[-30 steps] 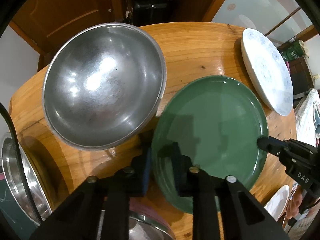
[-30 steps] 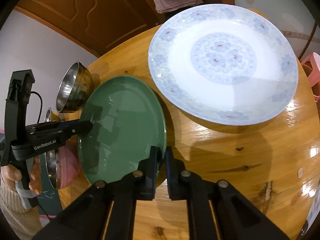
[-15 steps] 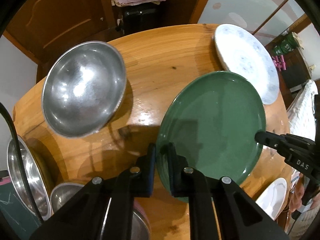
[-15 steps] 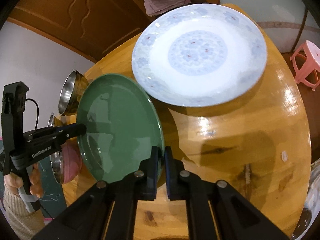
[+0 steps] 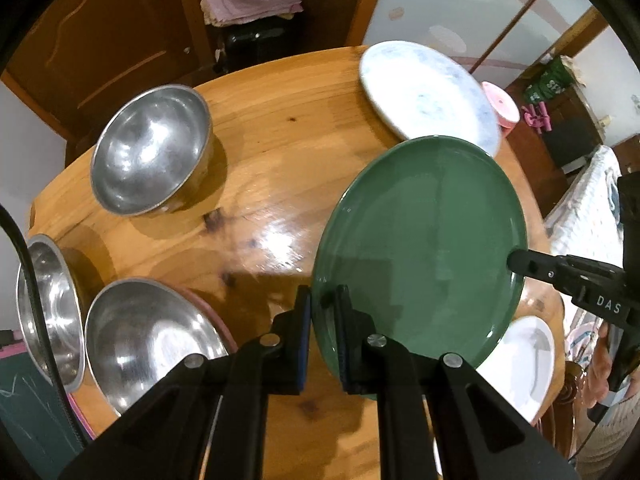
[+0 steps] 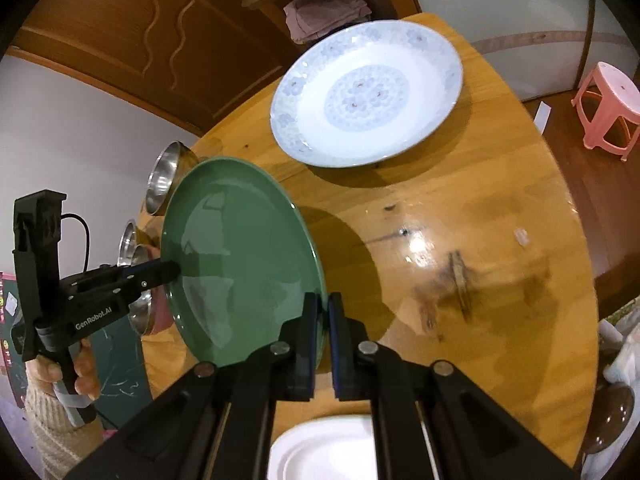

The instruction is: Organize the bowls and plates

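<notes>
A green plate (image 5: 424,240) hangs tilted above the round wooden table (image 5: 260,184), pinched at opposite rims by both grippers. My left gripper (image 5: 322,312) is shut on its near-left rim. In the right wrist view the same green plate (image 6: 236,256) has my right gripper (image 6: 323,312) shut on its right rim. The right gripper (image 5: 516,260) also shows at the plate's far side in the left wrist view, and the left gripper (image 6: 170,270) in the right wrist view. A blue-patterned white plate (image 6: 366,92) lies at the table's far side. A small white plate (image 6: 324,448) lies near the front edge.
Steel bowls stand on the table's left: one large bowl (image 5: 150,148) further back, another bowl (image 5: 152,340) on a pink dish, and a third bowl (image 5: 48,304) at the edge. A pink stool (image 6: 608,108) stands on the floor at right. A hand (image 6: 80,372) holds the left gripper.
Both grippers have lifted the green plate off the table and carried it toward the right, away from the large steel bowl. The table and the other dishes now look further below.
</notes>
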### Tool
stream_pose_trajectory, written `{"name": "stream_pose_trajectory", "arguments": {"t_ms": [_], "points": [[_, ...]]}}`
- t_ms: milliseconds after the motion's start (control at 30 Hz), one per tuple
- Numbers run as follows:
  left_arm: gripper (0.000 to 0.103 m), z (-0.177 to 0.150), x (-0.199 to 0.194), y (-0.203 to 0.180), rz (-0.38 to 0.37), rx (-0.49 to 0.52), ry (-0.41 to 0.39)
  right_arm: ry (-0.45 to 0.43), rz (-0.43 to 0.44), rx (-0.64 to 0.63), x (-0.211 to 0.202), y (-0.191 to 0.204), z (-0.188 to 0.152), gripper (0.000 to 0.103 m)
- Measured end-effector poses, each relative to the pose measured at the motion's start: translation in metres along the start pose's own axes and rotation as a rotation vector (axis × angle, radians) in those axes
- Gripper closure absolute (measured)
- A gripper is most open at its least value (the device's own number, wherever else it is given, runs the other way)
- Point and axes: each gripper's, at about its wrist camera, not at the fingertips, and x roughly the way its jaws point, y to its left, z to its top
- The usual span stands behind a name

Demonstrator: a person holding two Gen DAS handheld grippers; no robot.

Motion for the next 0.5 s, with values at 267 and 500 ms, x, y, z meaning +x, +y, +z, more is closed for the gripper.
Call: {"name": "stream_pose_trajectory", "arguments": {"t_ms": [267,500], "points": [[0.094,-0.036,-0.038,-0.043,-0.02,0.059,-0.034,-0.036,-0.016,0.001,-0.047,-0.005,-0.045,0.098],[0.094,-0.082,-0.034,-0.103,-0.054,0.118,-0.022,-0.028,-0.086,0.006,-0.081,-0.03,-0.097,0.098]]}}
